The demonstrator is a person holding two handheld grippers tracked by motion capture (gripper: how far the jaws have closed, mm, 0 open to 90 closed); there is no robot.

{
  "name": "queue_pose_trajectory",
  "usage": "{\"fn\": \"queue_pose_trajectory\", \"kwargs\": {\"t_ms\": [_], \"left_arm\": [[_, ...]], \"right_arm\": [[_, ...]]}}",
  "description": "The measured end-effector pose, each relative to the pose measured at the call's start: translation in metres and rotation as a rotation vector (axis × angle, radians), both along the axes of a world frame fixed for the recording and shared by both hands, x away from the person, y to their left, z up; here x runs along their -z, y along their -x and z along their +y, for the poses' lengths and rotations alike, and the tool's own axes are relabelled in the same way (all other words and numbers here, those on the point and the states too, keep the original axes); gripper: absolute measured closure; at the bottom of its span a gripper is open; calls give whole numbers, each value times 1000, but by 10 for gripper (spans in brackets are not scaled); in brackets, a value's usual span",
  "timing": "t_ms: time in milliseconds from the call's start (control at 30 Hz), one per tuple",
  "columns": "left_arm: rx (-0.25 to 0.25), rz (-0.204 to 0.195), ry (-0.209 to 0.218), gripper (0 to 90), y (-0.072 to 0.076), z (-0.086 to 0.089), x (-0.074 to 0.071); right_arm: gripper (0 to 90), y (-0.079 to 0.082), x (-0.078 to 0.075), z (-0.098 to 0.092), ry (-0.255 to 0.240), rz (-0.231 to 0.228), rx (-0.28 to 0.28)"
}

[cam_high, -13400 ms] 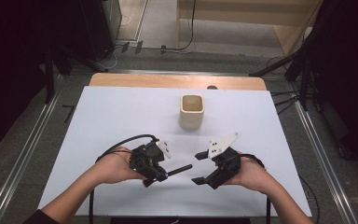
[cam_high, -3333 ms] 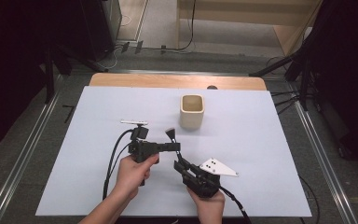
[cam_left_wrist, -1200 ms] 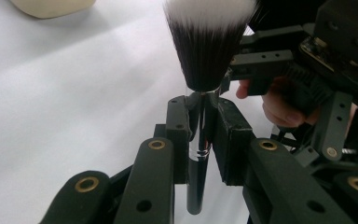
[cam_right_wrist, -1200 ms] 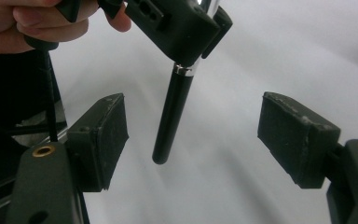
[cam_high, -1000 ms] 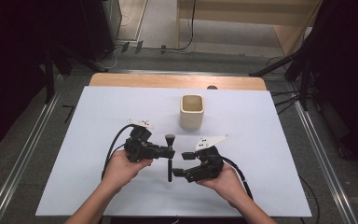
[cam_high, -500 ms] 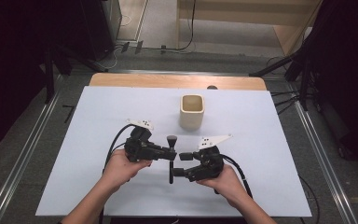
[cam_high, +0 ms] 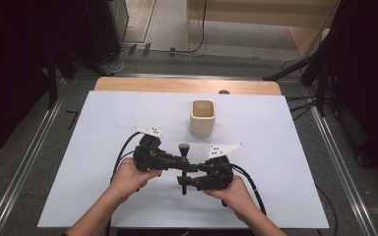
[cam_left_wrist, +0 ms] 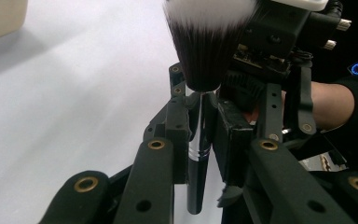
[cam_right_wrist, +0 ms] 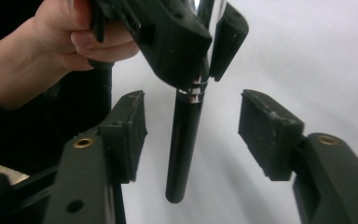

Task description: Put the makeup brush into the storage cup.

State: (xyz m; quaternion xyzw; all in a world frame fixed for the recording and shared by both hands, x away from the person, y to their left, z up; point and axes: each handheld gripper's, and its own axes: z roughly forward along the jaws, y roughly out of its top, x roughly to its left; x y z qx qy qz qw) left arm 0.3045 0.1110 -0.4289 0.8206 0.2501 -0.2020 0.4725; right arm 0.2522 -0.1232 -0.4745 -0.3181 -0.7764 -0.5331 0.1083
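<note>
A makeup brush (cam_high: 183,163) with a black handle, chrome collar and dark white-tipped bristles stands upright above the table. My left gripper (cam_high: 181,166) is shut on its collar (cam_left_wrist: 199,122), bristles above the jaws. My right gripper (cam_high: 184,184) comes in from the right, lower down. Its jaws have just been closing, with the brush handle (cam_right_wrist: 183,144) between them. Both pads (cam_right_wrist: 129,130) still stand apart from the handle, with gaps on each side. The left gripper (cam_right_wrist: 200,44) shows above, clamped on the brush.
A cream square cup (cam_high: 203,117) stands open-topped on the white table (cam_high: 103,118), behind the grippers. Cables trail from both grippers toward the near edge. A wooden strip (cam_high: 142,84) runs along the far edge.
The right gripper's jaws have narrowed around the brush handle. Both hands and the brush have stayed where they were.
</note>
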Motion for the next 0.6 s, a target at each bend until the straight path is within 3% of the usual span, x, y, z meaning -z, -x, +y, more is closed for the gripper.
{"fn": "queue_pose_trajectory", "kwargs": {"t_ms": [133,300,600], "left_arm": [[-3,1,6,777,1,0,0],[-5,4,9,777,1,-1,1],[-7,13,20,777,0,0,1]], "right_arm": [[585,0,0,-1,-19,14,8],[649,-1,1,-1,-34,47,4],[786,0,0,-2,-50,51,5]]}}
